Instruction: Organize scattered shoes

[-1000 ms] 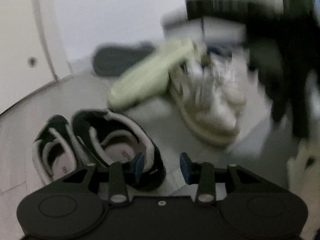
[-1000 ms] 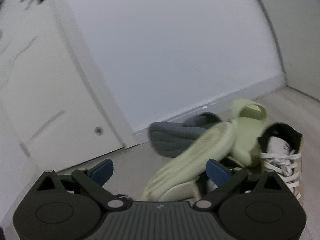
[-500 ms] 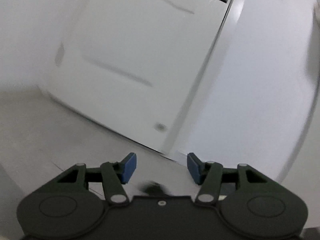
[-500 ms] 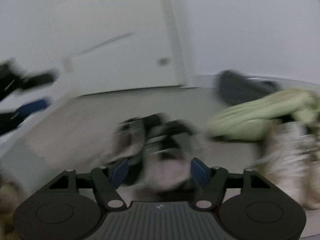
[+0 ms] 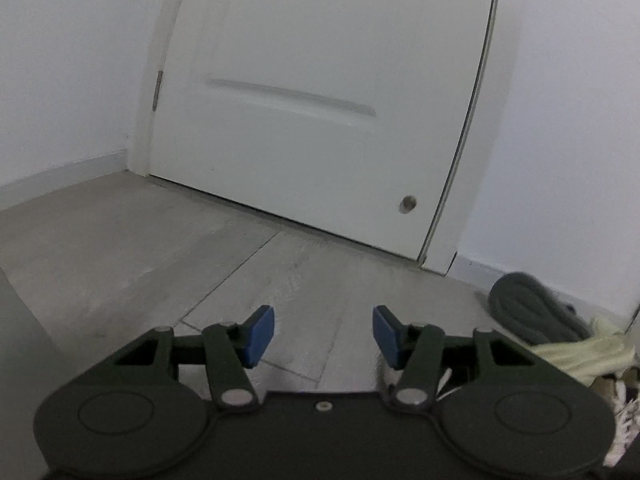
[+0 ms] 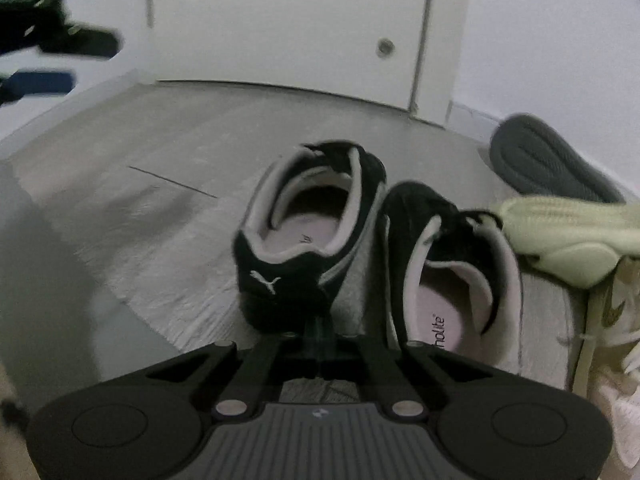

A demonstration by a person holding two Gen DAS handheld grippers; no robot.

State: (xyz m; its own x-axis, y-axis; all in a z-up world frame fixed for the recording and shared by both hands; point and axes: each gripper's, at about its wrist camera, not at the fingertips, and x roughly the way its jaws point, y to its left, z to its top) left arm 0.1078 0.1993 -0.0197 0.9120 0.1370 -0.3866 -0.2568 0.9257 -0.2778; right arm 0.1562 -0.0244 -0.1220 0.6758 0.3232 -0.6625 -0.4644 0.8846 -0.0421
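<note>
A pair of black sneakers with white trim stands on the floor in the right wrist view, the left one with a white logo on its heel and the right one beside it. My right gripper is shut, its fingers meeting just behind the left sneaker's heel. Whether they pinch any of the shoe I cannot tell. My left gripper is open with nothing between its blue pads, facing the door above bare floor. It also shows blurred at the upper left as the left gripper.
A grey slipper lies sole up by the wall, a pale green shoe leans against the right sneaker, and a white sneaker sits at the right edge. A white door closes the back. Grey floor tiles spread left.
My right gripper has closed from wide open and come down behind the black sneakers. My left gripper has swung away from the shoes and faces the door.
</note>
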